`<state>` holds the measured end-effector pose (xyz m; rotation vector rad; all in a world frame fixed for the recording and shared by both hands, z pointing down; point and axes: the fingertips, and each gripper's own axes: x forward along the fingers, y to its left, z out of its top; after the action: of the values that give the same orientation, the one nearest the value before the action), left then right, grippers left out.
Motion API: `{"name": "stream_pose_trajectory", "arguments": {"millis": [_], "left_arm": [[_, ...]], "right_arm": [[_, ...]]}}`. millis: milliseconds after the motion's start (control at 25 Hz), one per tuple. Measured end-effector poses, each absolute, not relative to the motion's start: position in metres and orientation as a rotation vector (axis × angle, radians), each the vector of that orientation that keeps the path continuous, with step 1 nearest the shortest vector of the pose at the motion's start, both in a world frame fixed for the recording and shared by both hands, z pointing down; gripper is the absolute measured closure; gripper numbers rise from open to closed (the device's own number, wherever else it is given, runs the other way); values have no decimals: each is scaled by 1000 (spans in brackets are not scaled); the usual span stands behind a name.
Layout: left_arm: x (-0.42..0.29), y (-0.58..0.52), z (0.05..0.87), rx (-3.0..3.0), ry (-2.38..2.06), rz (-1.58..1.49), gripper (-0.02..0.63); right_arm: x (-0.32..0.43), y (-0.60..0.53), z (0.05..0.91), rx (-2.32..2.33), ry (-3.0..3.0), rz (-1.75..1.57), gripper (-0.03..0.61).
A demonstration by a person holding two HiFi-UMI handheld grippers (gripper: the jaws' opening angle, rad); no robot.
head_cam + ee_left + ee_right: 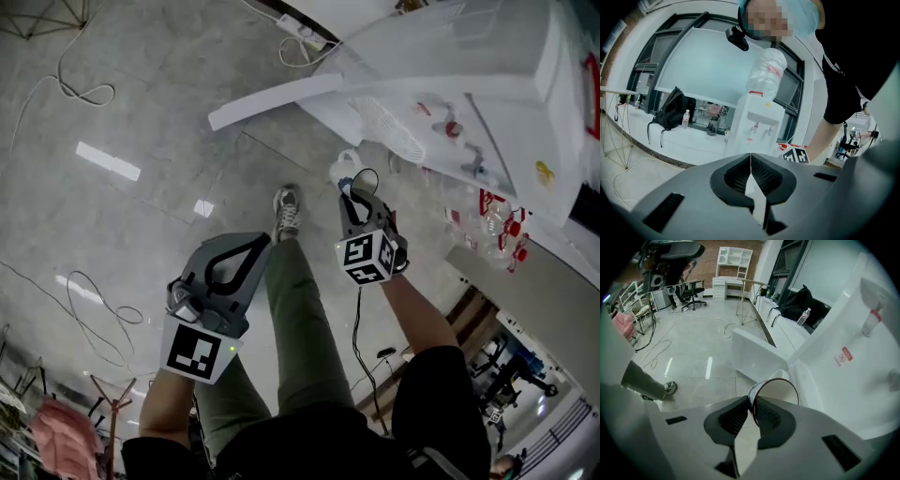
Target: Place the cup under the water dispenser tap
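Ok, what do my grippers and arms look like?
The left hand-held gripper and right hand-held gripper are grey with black ribbed pads; each carries a cube of black-and-white square markers. A black cable hangs from the right one. Worn: short black sleeves.

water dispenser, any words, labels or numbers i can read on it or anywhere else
No text can be read.
Red sign on the water dispenser: too blurred.
Red label on its bottle: too blurred.
Marker cubes: black-and-white squares only, no words.
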<state>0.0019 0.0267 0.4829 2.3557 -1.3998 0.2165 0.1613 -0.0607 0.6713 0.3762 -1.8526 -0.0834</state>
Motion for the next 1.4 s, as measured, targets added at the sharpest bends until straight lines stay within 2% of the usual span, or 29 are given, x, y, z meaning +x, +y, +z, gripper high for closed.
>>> {"name": "stream_pose_trajectory", "arguments": {"millis": [480,800,1400], "left_arm": [[20,-5,402,2443,-1411,198,594],[17,-23,405,2379,-1478,196,594],[15,-28,413,2347,-1521,211,594]], "right_arm": [[177,-123,578,378,-1805,-249,509],[172,-177,591,255,-1724,-417,509],[161,-200,612,165,-1686,-427,508]]}}
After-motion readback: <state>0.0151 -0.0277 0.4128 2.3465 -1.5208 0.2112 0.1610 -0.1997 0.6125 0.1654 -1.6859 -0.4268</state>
